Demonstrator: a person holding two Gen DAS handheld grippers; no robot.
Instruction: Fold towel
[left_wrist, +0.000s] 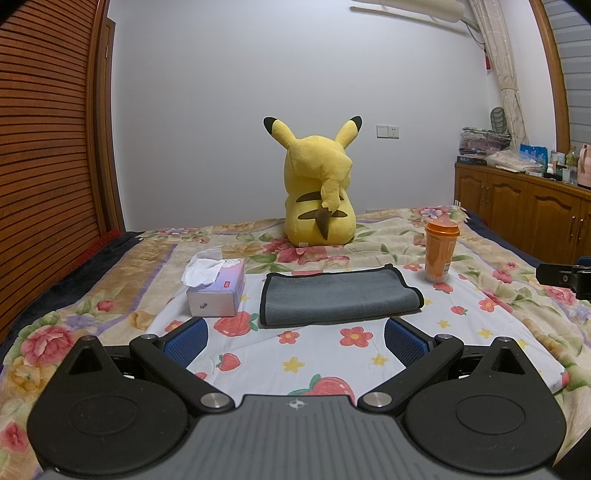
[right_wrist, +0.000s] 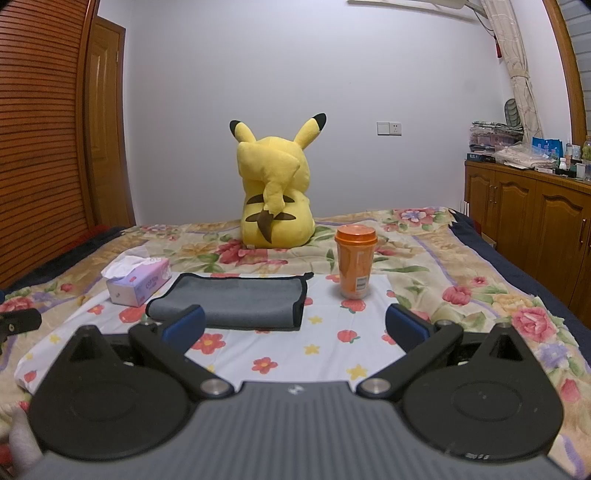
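A grey towel (left_wrist: 338, 297) with black trim lies folded flat on a white strawberry-print cloth (left_wrist: 325, 354) on the bed. It also shows in the right wrist view (right_wrist: 236, 301). My left gripper (left_wrist: 295, 341) is open and empty, held just short of the towel's near edge. My right gripper (right_wrist: 293, 326) is open and empty, near the towel's near right corner; its left blue finger (right_wrist: 184, 325) overlaps the towel's front edge in the picture.
A tissue box (left_wrist: 218, 288) stands left of the towel and an orange cup (left_wrist: 439, 251) right of it. A yellow plush toy (left_wrist: 319, 192) sits behind. Floral bedspread (left_wrist: 110, 280) all around. Wooden cabinets (right_wrist: 532, 221) line the right wall.
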